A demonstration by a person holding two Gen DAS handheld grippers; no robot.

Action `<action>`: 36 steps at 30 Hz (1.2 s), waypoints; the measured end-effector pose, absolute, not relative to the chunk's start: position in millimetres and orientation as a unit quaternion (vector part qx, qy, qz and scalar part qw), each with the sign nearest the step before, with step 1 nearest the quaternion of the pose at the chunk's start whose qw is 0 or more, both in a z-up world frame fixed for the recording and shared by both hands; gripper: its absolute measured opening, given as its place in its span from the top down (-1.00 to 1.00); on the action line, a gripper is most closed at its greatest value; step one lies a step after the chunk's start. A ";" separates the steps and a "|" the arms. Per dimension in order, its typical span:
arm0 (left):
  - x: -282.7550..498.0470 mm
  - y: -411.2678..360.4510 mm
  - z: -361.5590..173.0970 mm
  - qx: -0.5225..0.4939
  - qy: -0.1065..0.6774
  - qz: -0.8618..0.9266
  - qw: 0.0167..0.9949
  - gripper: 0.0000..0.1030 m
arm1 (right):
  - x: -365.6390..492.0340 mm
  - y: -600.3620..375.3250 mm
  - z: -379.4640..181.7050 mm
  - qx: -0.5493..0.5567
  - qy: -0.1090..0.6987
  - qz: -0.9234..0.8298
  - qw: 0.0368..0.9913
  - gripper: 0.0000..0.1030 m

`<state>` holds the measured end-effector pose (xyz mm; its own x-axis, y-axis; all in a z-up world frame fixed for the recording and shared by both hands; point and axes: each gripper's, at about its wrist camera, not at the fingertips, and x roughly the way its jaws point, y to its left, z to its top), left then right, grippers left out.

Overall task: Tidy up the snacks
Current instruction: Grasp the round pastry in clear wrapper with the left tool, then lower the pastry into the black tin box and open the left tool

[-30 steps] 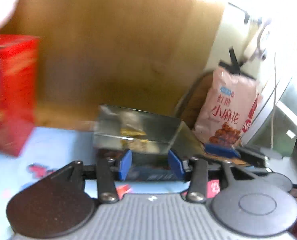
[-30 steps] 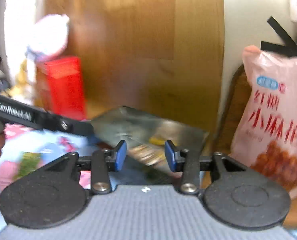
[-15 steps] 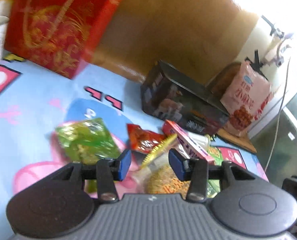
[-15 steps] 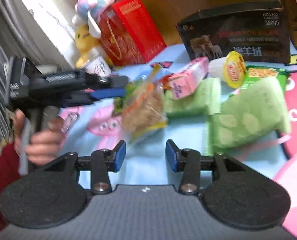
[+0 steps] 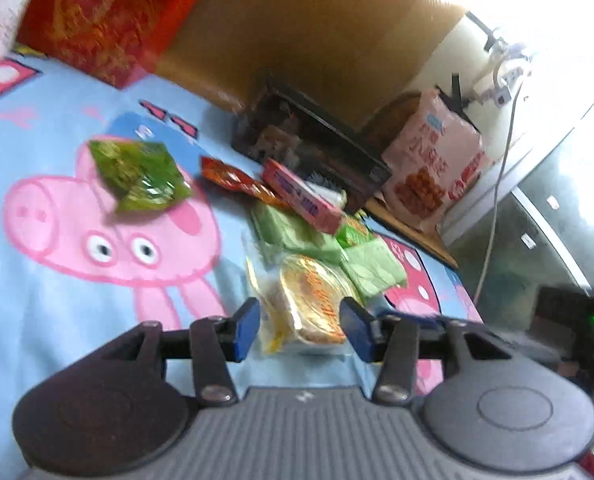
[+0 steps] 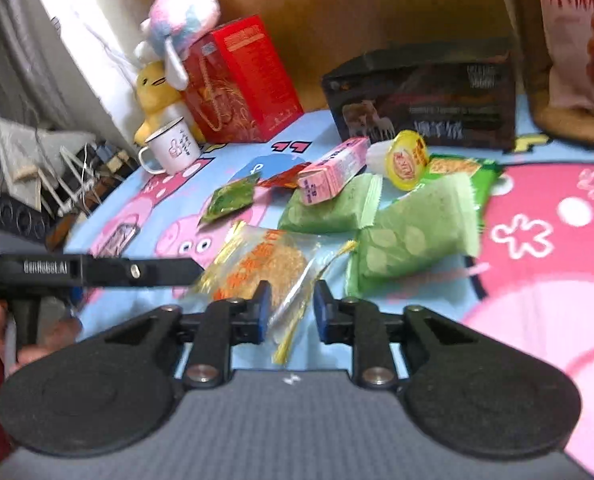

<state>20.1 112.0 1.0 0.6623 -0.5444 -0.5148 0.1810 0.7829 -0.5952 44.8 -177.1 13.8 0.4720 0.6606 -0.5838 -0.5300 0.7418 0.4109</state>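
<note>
Both grippers spread around one clear cracker packet (image 6: 257,264), lower centre: left gripper (image 5: 301,328) fingers opening, right gripper (image 6: 289,308) fingers unpinched. You risk tearing or dragging it if both pinch.

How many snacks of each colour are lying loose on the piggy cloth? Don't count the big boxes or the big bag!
Green packets: 4
Yellow, the jelly cup and the cracker packet: 2
Pink carton: 1
Red packet: 1
Total: 8
</note>
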 end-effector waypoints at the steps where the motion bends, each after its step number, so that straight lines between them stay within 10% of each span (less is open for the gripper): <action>1: 18.0 115.2 2.2 -0.256 0.351 -0.197 0.879 0.02 | 40.0 -174.6 15.3 0.071 0.370 0.353 0.857 0.02; 9: 28.7 102.7 -4.0 -0.243 0.382 -0.198 0.869 0.01 | 9.8 -140.6 1.4 -0.078 0.329 0.359 0.870 -0.21; 17: 20.8 89.7 -6.4 -0.229 0.388 -0.208 0.868 0.39 | 16.7 -120.9 -8.4 -0.110 0.299 0.344 0.883 0.35; 36: 191.2 28.2 117.5 -0.145 0.283 -0.191 0.929 0.38 | 174.6 -155.7 105.2 -0.062 0.229 0.286 0.928 0.38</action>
<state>191.2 28.2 117.5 0.7666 -0.4362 -0.4712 0.2720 0.8854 -0.3770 174.6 -155.7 105.2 0.7317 0.5028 -0.4602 -0.5594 0.8288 0.0162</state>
